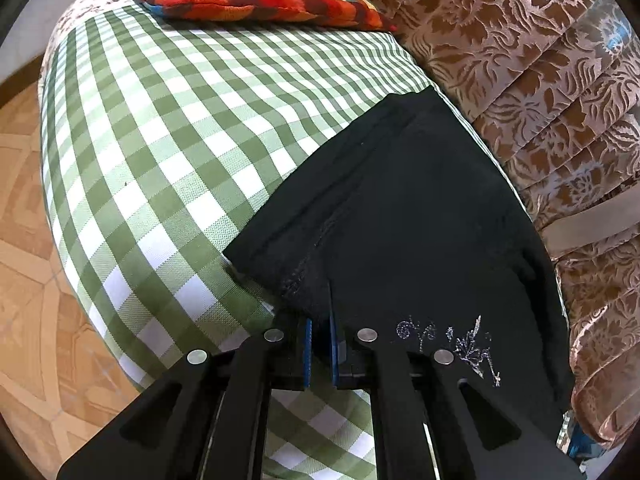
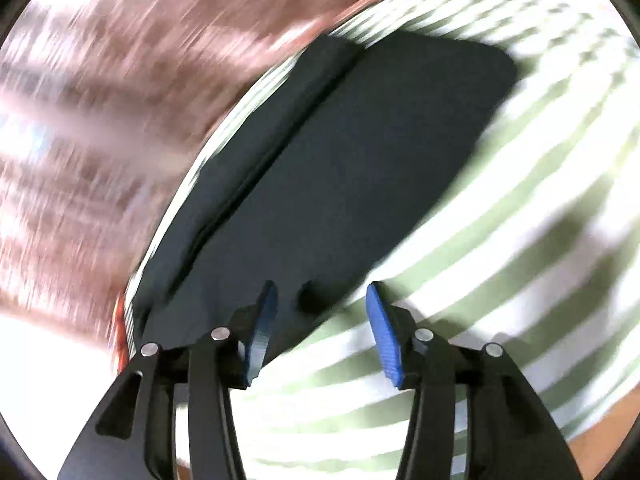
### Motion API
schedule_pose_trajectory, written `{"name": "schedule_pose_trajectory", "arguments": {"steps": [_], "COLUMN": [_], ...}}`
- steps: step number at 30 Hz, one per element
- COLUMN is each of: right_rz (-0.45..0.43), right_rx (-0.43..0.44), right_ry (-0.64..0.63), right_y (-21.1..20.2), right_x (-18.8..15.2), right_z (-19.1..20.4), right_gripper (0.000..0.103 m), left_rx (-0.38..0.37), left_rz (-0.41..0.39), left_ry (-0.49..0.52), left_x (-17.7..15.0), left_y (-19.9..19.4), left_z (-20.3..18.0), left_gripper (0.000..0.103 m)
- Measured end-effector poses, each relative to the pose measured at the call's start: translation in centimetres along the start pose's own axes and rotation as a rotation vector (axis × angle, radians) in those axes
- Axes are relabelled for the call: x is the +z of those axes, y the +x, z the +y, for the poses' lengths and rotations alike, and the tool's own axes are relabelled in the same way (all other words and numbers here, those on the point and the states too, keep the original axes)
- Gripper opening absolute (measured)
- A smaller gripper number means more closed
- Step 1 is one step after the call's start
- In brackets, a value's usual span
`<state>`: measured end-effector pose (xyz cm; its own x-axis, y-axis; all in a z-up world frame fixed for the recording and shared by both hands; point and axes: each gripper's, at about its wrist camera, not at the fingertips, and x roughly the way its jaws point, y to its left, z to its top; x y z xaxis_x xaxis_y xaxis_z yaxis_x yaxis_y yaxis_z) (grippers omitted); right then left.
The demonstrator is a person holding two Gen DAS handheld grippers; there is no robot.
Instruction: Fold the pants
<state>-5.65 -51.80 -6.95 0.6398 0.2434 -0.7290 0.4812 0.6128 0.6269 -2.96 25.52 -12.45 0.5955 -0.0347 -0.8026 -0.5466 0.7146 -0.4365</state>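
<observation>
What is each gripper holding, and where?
Left gripper pinches the black pants at a near corner. Right gripper is open, holding nothing.

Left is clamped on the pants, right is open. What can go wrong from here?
1. The left gripper pinches only a small bit of the black pants; a pull may drag the fold askew.
2. The pants lie at the bed edge by the curtain; they could slide off.
3. The right gripper is open with blurred view; a regrasp may miss.
</observation>
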Motion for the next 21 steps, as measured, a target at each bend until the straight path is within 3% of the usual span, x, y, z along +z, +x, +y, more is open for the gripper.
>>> {"name": "schedule_pose_trajectory", "arguments": {"steps": [2,8,10,15,18,21], "right_rz": [-0.065,-0.116,-0.107,-0.179,-0.189,-0.152], "right_rx": [-0.029,-0.084,-0.104,-0.098,-0.166,-0.221], "right_ry": [0.049,0.081,0.069,-0.01,-0.036,-0.011], "right_y": [-0.7,0.5,0.9,-3.4,-5.2,-4.4], "right_x": [2.4,6.3,7.1,6.2,4.7,3.5], "right_z": [-1.8,-2.7,-2.7,-1.0,-1.5,-3.2], "right_gripper": [0.047,0.042,0.011,0.009,0.007,0.007], "left_rx": [0.01,0.036,0.045,0.048,0.052,0.073], "left_rz": [-0.002,-0.004,0.001,-0.003,-0.007,0.006], "left_ry": [0.007,0.016,0.026,0.049,0.053,0.051], "left_x": [0.0,0.0,0.2,1.1,1.7,1.5], "left_y": [0.0,0.1,0.1,-0.8,-1.1,-0.4], "left_z": [-0.2,-0.5,-0.7,-1.2,-1.2,-0.9], "left_gripper": [0.005,0.005,0.005,0.005,0.005,0.005]}}
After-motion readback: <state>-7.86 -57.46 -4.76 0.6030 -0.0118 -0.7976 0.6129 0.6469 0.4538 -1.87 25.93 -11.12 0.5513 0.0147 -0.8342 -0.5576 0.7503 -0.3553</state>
